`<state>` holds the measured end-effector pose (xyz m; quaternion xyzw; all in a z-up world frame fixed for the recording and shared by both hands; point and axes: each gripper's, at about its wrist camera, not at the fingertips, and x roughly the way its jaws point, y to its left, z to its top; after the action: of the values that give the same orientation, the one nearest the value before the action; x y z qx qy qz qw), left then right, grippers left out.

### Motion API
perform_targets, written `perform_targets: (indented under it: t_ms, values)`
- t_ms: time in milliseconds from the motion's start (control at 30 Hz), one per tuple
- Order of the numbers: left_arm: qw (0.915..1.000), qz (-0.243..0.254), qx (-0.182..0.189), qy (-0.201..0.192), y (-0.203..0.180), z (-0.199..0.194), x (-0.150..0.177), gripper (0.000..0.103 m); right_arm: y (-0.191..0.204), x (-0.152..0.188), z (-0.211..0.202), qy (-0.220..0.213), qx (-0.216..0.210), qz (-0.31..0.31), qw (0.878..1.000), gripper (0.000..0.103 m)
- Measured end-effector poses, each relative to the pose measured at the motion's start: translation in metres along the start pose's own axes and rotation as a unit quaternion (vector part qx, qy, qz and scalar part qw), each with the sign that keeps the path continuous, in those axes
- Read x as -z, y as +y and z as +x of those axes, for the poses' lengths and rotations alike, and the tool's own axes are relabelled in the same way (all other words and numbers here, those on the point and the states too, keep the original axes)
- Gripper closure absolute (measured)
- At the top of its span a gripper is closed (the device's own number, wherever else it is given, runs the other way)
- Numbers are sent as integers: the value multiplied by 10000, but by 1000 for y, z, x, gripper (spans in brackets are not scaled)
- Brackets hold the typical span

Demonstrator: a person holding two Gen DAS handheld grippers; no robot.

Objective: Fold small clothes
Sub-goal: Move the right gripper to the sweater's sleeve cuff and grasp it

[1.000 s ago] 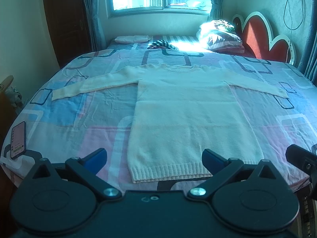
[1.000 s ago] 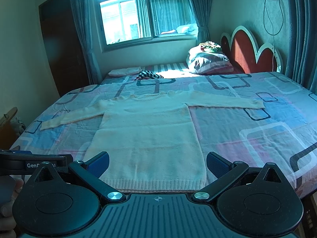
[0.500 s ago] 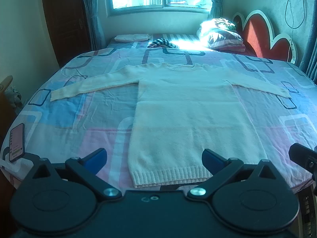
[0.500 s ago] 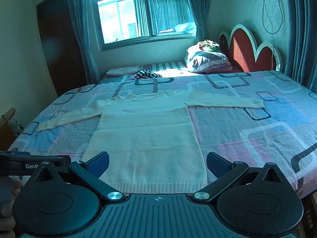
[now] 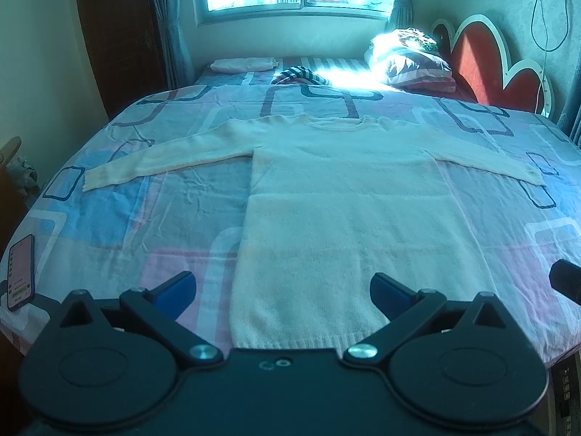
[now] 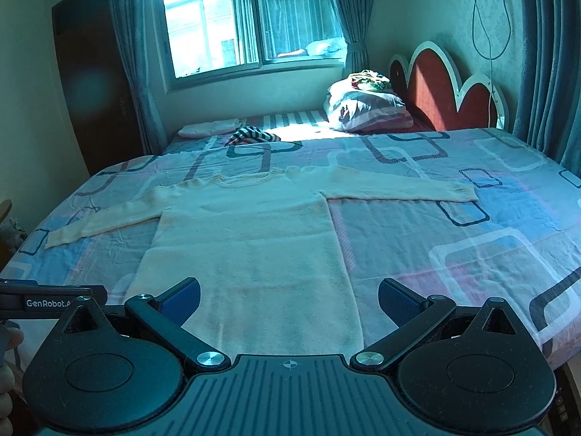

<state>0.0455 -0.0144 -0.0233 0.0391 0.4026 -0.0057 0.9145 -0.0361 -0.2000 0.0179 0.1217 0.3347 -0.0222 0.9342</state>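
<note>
A cream knit sweater (image 5: 345, 218) lies flat on the bed, front up, both sleeves spread out to the sides and hem toward me. It also shows in the right wrist view (image 6: 250, 250). My left gripper (image 5: 283, 289) is open and empty, hovering just above the hem. My right gripper (image 6: 288, 298) is open and empty, above the hem's right part. The left gripper's side shows at the left edge of the right wrist view (image 6: 47, 299).
The bed has a pink and blue patterned sheet (image 5: 152, 218). A phone (image 5: 21, 272) lies at its near left edge. A folded white garment (image 5: 241, 64), a striped cloth (image 5: 301, 74), pillows (image 5: 414, 61) and a red headboard (image 5: 486, 61) are at the far end.
Both grippers have moved forward over the bed, toward the sweater's hem, which now sits closer under them. Jaws stay open.
</note>
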Motion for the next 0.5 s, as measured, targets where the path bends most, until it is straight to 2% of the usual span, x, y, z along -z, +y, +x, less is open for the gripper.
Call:
perform_targets:
  t_ms: [167, 333, 500]
  values:
    - [10000, -61, -17, 31, -5, 22, -14, 1, -15, -13, 25, -12, 137, -28, 9999, 0]
    - [9998, -180, 127, 8, -10, 50, -32, 1, -41, -29, 59, 7, 292, -18, 9996, 0]
    - [9997, -211, 83, 84, -20, 81, -51, 1, -74, -48, 100, 107, 198, 131, 9997, 0]
